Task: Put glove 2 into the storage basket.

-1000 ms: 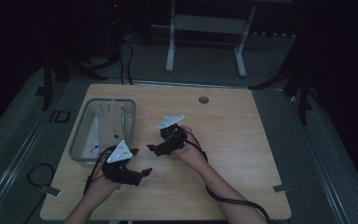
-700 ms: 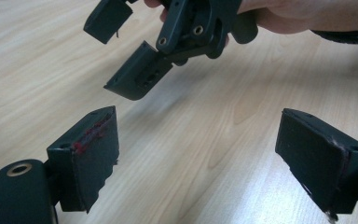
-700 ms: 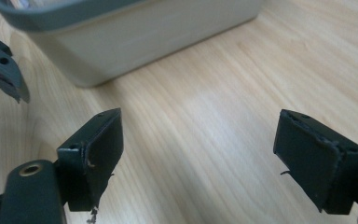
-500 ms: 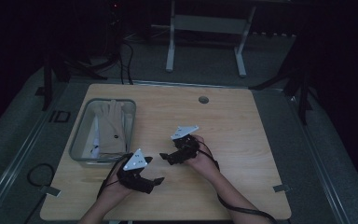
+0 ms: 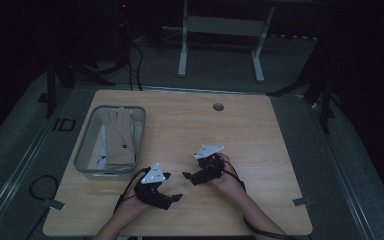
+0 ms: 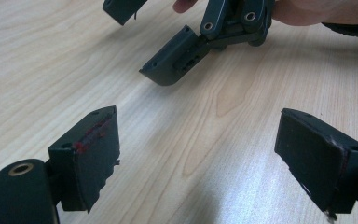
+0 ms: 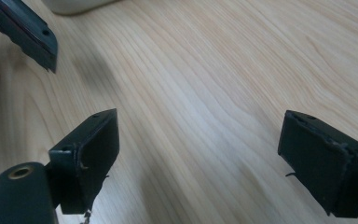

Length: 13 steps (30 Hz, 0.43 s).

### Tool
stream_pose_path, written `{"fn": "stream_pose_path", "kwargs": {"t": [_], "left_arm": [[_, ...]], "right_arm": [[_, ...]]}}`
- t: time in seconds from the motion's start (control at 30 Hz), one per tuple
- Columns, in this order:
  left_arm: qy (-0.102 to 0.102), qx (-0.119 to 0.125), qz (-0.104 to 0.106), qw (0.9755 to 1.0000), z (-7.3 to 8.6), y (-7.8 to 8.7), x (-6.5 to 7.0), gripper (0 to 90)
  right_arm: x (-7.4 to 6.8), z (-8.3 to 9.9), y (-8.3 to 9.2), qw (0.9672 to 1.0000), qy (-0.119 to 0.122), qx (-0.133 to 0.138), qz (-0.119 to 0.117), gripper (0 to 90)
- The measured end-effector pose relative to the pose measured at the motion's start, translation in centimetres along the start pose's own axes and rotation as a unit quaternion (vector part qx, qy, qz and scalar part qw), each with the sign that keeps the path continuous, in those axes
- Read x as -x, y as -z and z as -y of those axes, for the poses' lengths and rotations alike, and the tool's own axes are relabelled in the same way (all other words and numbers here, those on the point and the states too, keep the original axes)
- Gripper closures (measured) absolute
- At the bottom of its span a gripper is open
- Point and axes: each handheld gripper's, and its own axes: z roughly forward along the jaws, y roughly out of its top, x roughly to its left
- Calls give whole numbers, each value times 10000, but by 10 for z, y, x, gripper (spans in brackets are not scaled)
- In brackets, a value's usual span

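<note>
Both hand-held grippers are low over the near part of the wooden bench [image 5: 260, 130], facing each other. The left hand-held gripper [image 5: 176, 198] has its jaws wide apart with nothing between them – bare wood shows below. The right hand-held gripper [image 5: 186, 175] is just beside it, to the right and a little farther, also wide open and empty. The beige gloves [image 5: 119, 136] lie inside the grey bin [image 5: 83, 149] at the left side of the bench – apart from both grippers.
</note>
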Motion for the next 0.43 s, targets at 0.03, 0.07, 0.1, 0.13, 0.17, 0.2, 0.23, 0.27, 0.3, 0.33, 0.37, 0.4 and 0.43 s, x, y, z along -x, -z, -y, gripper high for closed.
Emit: {"fn": "stream_pose_path", "kwargs": {"t": [0.03,0.07,0.1,0.13,0.17,0.2,0.23,0.27,0.3,0.33,0.37,0.4,0.43], "left_arm": [[-27,-12,10,10000,0,-1,1,140],[-49,-3,20,10000,-1,-1,2,140],[-53,13,41,10000,-1,-1,2,140],[-68,55,71,9999,-1,-1,2,140],[-63,66,84,9999,-2,-1,3,140],[-57,68,90,9999,-2,-1,3,140],[-64,68,100,9999,-2,-2,3,140],[-75,64,72,9999,-2,-2,3,140],[-80,29,43,10000,-2,-2,4,140],[-77,20,77,9999,-3,-3,4,140],[-58,34,98,9999,-3,-2,4,140],[-44,55,104,9999,-4,-2,4,140],[-45,64,130,9999,-4,-2,4,140]], "right_arm": [[1,3,1,10000,-4,-8,-15,123],[1,5,1,10000,-14,-31,-8,124],[2,8,1,10000,32,-24,56,124],[2,10,1,9999,69,-37,121,125],[3,12,1,9999,44,-63,150,126],[3,13,2,9998,9,-42,194,130],[4,14,3,9998,-26,-15,207,131],[4,14,3,9997,-22,11,223,131],[4,14,4,9997,-5,47,255,134],[4,14,4,9997,-1,71,235,134],[4,14,4,9998,-19,82,199,135],[4,13,4,9997,-10,119,200,136],[4,13,4,9997,14,162,196,136]]}}
